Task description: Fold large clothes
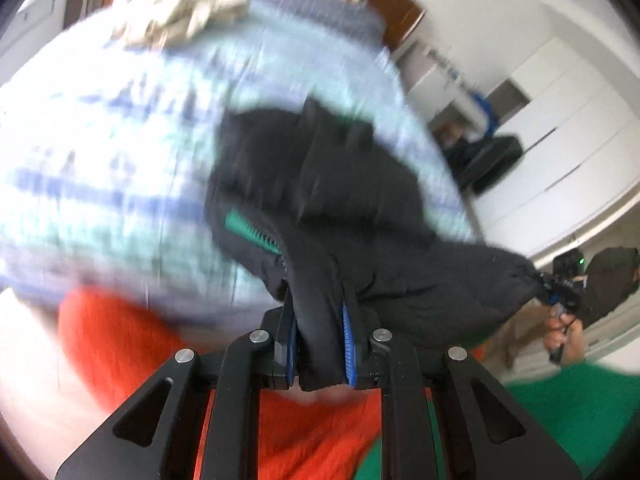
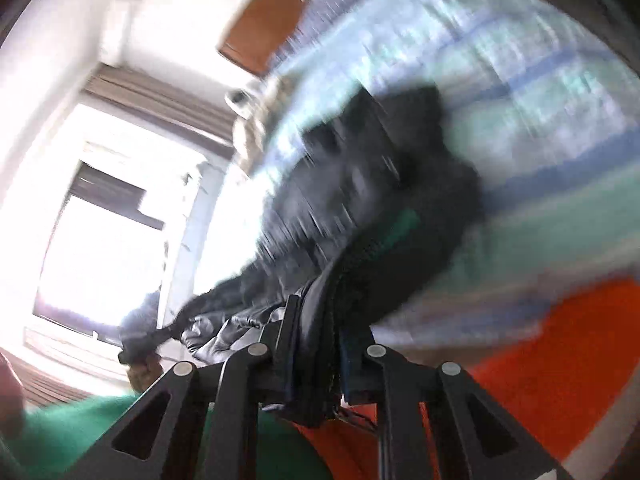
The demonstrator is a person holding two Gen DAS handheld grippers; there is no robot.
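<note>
A black jacket (image 1: 340, 200) with a green zip (image 1: 256, 232) hangs stretched between my two grippers above the bed. My left gripper (image 1: 320, 344) is shut on one edge of the black jacket. My right gripper (image 2: 316, 356) is shut on another edge of the jacket (image 2: 360, 200), by the zip. In the left wrist view the right gripper (image 1: 560, 288) shows at the far right, holding the jacket's far end. In the right wrist view the left gripper (image 2: 140, 344) shows at the lower left. Both views are blurred by motion.
A bed with a light blue striped cover (image 1: 100, 140) lies under the jacket, with a beige cloth pile (image 1: 176, 16) at its far end. An orange sheet (image 1: 120, 340) and a green cloth (image 1: 560, 412) lie near me. White cupboards (image 1: 560, 120) stand to the right, a bright window (image 2: 100, 220) to the left.
</note>
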